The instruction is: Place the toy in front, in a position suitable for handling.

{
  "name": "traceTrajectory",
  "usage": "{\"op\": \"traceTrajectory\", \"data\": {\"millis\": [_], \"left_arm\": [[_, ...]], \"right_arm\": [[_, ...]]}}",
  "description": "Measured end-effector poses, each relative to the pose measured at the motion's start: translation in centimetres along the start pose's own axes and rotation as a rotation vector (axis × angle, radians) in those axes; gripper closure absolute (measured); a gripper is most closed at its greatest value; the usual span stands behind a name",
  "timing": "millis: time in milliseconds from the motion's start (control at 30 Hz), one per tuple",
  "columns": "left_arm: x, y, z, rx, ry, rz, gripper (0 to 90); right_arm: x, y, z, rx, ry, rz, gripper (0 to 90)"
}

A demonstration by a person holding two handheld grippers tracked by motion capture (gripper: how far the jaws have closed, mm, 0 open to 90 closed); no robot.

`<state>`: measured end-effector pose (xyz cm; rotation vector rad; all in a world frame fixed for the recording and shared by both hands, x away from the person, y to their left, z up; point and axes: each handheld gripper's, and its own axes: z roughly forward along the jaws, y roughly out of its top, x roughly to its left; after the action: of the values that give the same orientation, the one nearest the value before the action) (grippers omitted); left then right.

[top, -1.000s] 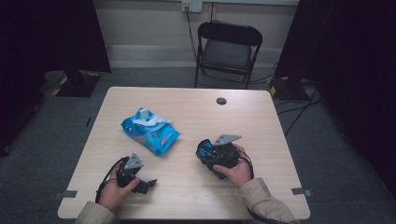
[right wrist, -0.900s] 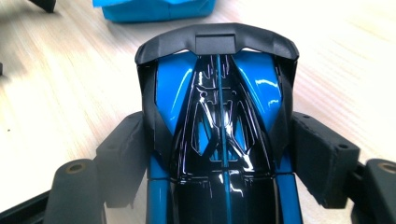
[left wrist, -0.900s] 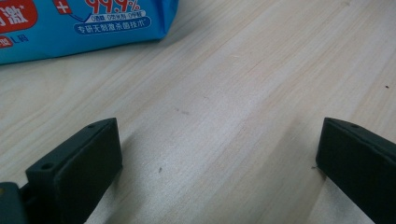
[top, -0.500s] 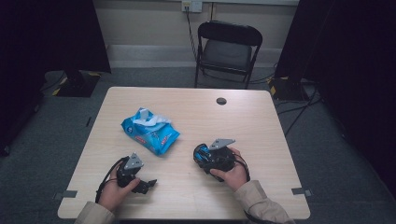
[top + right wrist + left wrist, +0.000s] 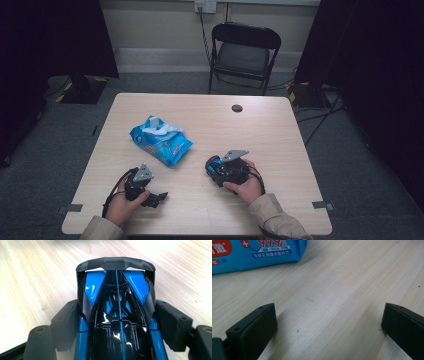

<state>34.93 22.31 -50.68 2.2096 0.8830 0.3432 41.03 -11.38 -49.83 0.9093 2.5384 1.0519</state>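
Note:
A blue and black toy car sits between the pads of my right gripper, which press on its two sides; its black rear wing points away from the camera. In the high view that right gripper hovers low over the table's front middle with the car at its tip. My left gripper rests near the front left edge, and in its own view the left gripper stands open over bare wood. A blue wipes pack lies behind it, its label edge just ahead of the jaws.
The light wooden table has a small black round cap near its far edge. A black folding chair stands behind the table. Cables run over the grey floor at the right.
My right hand with the toy car has shifted slightly to the left and toward the front edge. The left hand has kept still.

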Motion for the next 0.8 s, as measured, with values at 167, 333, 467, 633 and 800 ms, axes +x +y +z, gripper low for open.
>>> {"op": "traceTrajectory", "data": {"millis": [167,333,467,633,800], "left_arm": [[0.00,0.00,0.00,0.000,0.000,0.000,0.0],[0.00,0.00,0.01,0.000,0.001,0.000,0.0],[0.00,0.00,0.00,0.000,0.000,0.000,0.0],[0.00,0.00,0.01,-0.001,0.000,0.000,0.0],[0.00,0.00,0.01,-0.001,0.001,0.000,0.0]], "right_arm": [[-0.02,0.11,0.16,-0.002,0.001,-0.003,25.2],[0.04,0.15,0.24,-0.002,-0.002,-0.012,25.2],[0.02,0.15,0.25,-0.002,-0.001,-0.017,25.1],[-0.01,0.19,0.27,-0.001,0.003,-0.017,25.1],[-0.07,0.16,0.27,-0.006,0.008,-0.018,24.9]]}}
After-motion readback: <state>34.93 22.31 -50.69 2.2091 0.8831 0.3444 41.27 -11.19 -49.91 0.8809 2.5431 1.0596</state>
